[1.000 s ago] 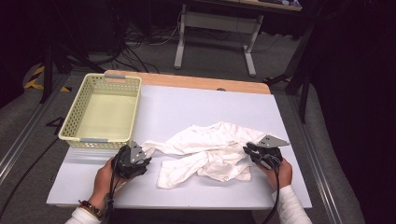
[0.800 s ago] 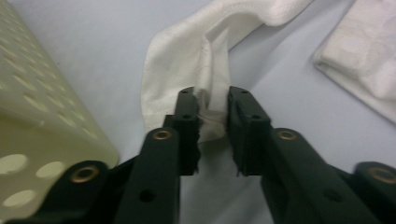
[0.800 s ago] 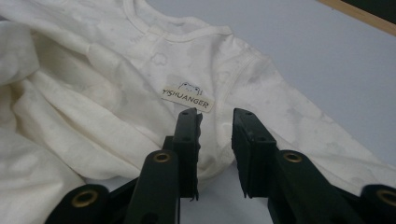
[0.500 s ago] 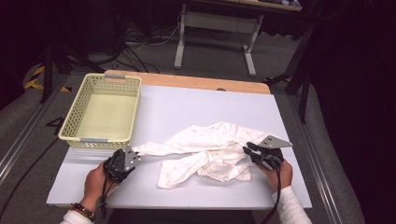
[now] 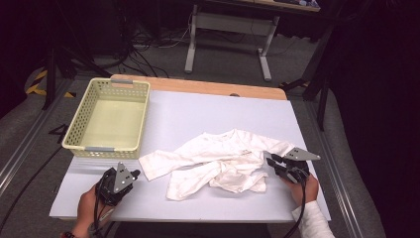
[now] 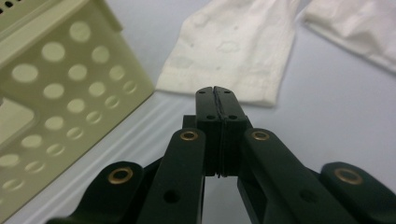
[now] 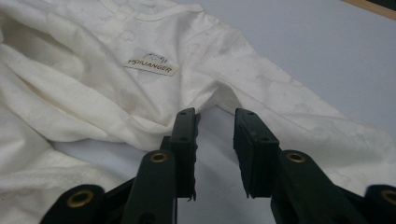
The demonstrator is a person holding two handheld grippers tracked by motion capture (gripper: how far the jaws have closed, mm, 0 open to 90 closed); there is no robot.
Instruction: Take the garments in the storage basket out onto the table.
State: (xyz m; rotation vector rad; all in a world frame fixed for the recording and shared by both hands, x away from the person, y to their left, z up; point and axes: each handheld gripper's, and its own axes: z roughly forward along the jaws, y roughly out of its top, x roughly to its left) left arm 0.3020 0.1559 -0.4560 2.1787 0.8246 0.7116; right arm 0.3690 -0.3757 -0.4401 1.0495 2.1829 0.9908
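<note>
Dark surroundings hide detail; white garment [image 5: 223, 161] bunches, folds concealing its underside.

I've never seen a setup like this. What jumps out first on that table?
A crumpled white garment sprawls across the near middle of the pale table, one sleeve stretched toward the left. A cream perforated basket stands at the far left, with nothing in it. A person's hands hold a gripper at each side: the left gripper shut just short of the sleeve's cuff, the right gripper open at the cloth's edge.

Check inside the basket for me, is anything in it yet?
The basket looks empty in the high view: its floor shows bare. The strip just behind its near wall is hidden from that camera. The white garment lies on the table.
</note>
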